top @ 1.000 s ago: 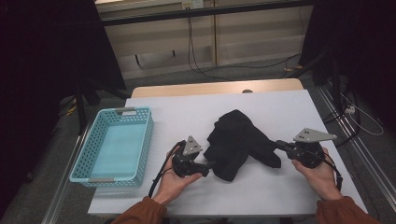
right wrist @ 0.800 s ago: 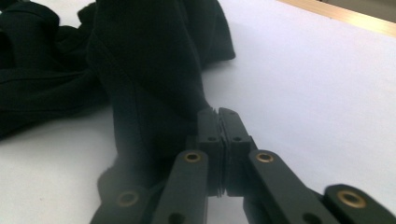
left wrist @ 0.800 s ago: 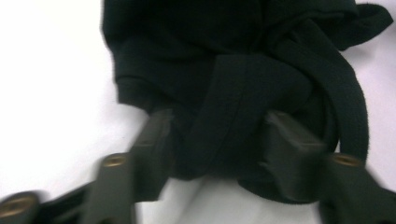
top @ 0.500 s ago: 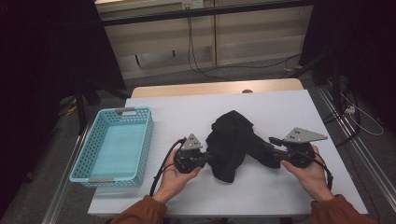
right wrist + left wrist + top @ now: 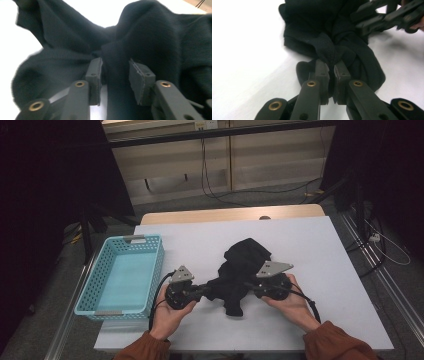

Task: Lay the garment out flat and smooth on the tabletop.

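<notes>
Notably crumpled black cloth [image 5: 243, 270], knitted, bunched

Overhead light falls on the white bench [image 5: 320, 250]; surrounding room is dark. Bench overexposed, near blown out, in both gripper views. Black cloth [image 5: 155, 37] shows soft focus; far tongs [image 5: 387, 17] motion-blurred.

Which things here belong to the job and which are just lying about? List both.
In the job:
- crumpled black knitted garment on the white table
- left gripper, shut on a fold of it
- right gripper, jaws apart, a fold between them; they have just been opening

Lying about:
- light blue perforated plastic basket, nothing in it
- cables on the floor
</notes>
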Available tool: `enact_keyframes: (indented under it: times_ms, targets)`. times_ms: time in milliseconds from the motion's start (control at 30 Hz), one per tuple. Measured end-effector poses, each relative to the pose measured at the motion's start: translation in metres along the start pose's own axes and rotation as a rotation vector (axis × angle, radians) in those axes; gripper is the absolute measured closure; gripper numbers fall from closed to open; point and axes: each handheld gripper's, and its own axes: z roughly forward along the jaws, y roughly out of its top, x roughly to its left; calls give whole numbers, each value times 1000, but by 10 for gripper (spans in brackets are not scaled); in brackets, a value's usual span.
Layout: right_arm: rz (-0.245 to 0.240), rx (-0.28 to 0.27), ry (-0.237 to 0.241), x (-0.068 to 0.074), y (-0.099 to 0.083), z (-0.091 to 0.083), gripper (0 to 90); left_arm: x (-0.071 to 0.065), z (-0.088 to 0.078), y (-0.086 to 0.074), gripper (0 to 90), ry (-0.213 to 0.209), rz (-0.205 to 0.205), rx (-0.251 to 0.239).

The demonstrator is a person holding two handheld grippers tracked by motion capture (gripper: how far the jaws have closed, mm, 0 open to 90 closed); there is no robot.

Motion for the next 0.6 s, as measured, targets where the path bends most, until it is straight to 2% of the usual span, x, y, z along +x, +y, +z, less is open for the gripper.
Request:
enact_keyframes:
  times_ms: [167,267,300,333,467,600]
  targets:
    - [-16,47,-9,3,-5,20,624,1,2,0,845,-3,-1,5]
    - [-20,66,-27,3,-6,22,781,0,1,1,845,9,3,7]
    - [-14,65,-30,2,-6,20,855,1,1,1,845,9,-1,4]
    - [-8,59,-26,1,-6,19,878,2,0,1,845,11,-7,1]
    - [6,26,-38,-4,-3,7,897,9,-4,2,846,25,-28,-18]
    - [20,-20,-71,-10,0,-11,900,13,-8,3,846,42,-42,-33]
